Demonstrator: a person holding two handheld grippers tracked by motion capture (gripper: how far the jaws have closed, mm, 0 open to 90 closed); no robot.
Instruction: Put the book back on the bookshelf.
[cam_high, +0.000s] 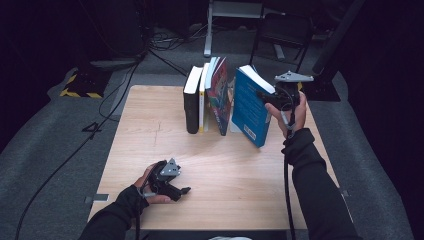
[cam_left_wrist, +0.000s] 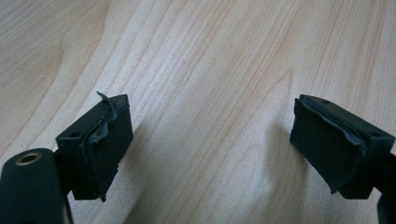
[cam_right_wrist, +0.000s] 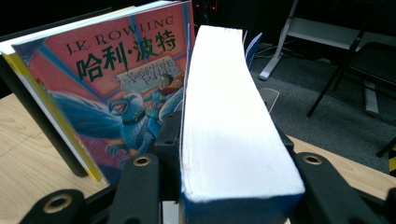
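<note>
A thick blue-covered book (cam_high: 250, 105) hangs tilted above the table, held by my right gripper (cam_high: 272, 97), which is shut on its page edge. In the right gripper view the white page block (cam_right_wrist: 229, 126) runs between the two jaws. Left of it stands a row of upright books: a black one (cam_high: 191, 102), a white and yellow one (cam_high: 202, 97), and a red illustrated book (cam_high: 219, 95), whose cover (cam_right_wrist: 121, 88) faces the held book. My left gripper (cam_high: 175, 187) rests low at the table's front left, open, its pads (cam_left_wrist: 105, 140) wide apart over bare wood.
The wooden table (cam_high: 150, 130) has free surface across its front and left. Grey carpet surrounds it. Behind the table stand a black chair (cam_high: 285, 30), a metal stand base (cam_high: 210, 35) and loose cables (cam_high: 120, 85). A yellow-striped block (cam_high: 82, 82) lies far left.
</note>
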